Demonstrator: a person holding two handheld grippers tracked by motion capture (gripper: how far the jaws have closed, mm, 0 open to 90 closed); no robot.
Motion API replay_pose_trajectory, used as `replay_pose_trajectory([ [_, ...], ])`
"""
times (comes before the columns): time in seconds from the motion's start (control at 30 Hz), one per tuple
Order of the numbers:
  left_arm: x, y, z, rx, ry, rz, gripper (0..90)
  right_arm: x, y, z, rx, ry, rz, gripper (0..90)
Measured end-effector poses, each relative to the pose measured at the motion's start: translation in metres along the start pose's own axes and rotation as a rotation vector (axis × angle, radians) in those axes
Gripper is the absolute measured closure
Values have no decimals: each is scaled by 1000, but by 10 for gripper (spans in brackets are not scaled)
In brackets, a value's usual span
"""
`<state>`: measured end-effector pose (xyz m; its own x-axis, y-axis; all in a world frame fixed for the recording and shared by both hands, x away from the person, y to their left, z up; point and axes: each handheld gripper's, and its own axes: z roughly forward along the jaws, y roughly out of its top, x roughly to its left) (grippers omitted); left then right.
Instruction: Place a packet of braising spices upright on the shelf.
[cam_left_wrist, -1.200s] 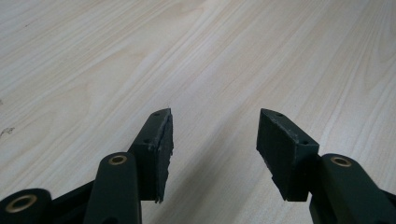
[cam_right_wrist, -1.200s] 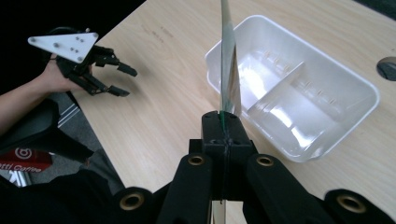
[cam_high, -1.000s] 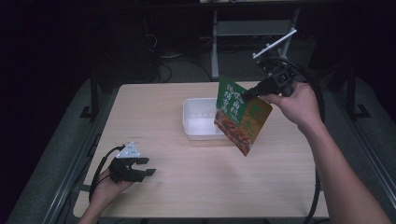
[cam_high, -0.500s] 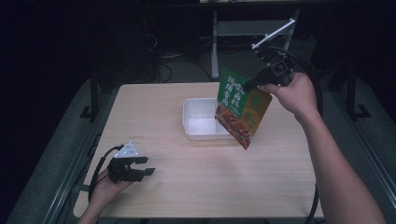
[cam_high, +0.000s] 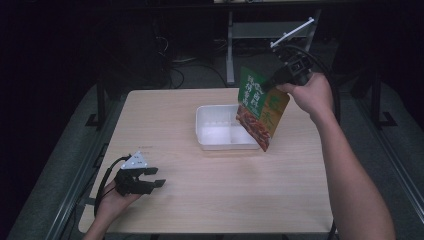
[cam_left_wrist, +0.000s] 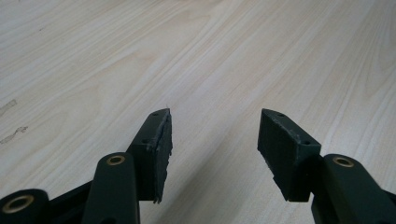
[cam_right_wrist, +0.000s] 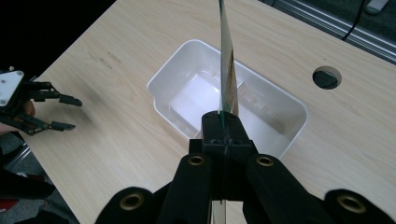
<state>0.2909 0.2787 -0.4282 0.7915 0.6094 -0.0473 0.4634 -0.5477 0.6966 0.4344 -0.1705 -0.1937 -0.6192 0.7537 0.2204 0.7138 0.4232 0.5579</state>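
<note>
My right gripper (cam_high: 274, 82) is shut on the top edge of a green and orange food packet (cam_high: 260, 108), which hangs in the air over the right end of a white plastic tub (cam_high: 220, 131). In the right gripper view the packet (cam_right_wrist: 227, 70) runs edge-on from the closed jaws above the tub (cam_right_wrist: 187, 93). My left gripper (cam_high: 154, 177) rests low at the table's front left, held by a hand. Its jaws stand open with nothing but bare wood between the pads (cam_left_wrist: 161, 144).
The light wooden table (cam_high: 225, 200) has bare room in front of the tub and to its left. A round cable hole (cam_right_wrist: 325, 77) lies in the tabletop beyond the tub. Dark floor, metal frames and cables surround the table.
The right hand has carried the packet a little further back and left, over the tub's right end. The left gripper has stayed where it was.
</note>
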Motion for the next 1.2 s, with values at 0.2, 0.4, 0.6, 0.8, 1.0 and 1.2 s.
replay_pose_trajectory([
  [0.2,1,0,-1,0,1,-3,446,0,12,6,4,-31,-16,900],
  [0.4,1,0,0,2,-2,0,445,-4,20,13,8,-41,-9,900],
  [0.6,1,0,0,1,-4,0,445,-7,29,24,24,-59,-13,900],
  [0.8,2,-1,-1,-3,-3,-1,444,-9,34,34,22,-88,-19,900],
  [1.0,1,-1,-1,-8,-4,-4,444,-10,36,45,35,-104,-19,900],
  [1.2,1,0,-1,-8,-4,-1,443,-11,37,58,41,-102,-18,900],
])
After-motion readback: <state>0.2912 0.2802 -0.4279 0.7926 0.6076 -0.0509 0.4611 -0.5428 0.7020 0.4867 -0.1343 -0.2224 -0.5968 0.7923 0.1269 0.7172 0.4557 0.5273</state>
